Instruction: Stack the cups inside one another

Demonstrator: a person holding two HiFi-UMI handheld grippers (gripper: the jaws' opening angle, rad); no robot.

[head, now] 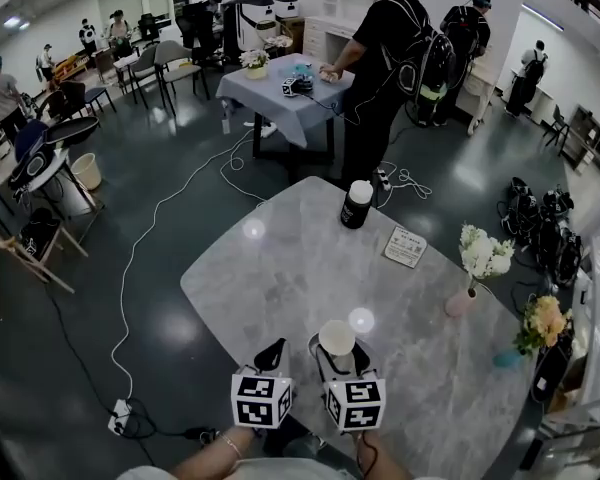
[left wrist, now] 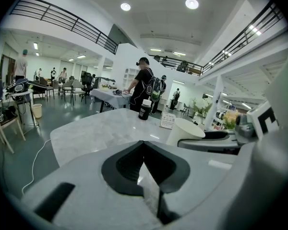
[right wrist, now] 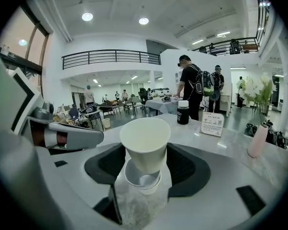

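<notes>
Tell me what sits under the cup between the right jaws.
A second cup shows under the top cup, its rim around that cup's base. The top cup covers most of its inside.

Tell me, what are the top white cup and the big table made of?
The top cup looks like paper: dull white with a thin wall, though thin plastic is possible. The table looks like polished marble, or a marble-look top: it has cloudy grey veins, and ceiling lights shine back off it.
</notes>
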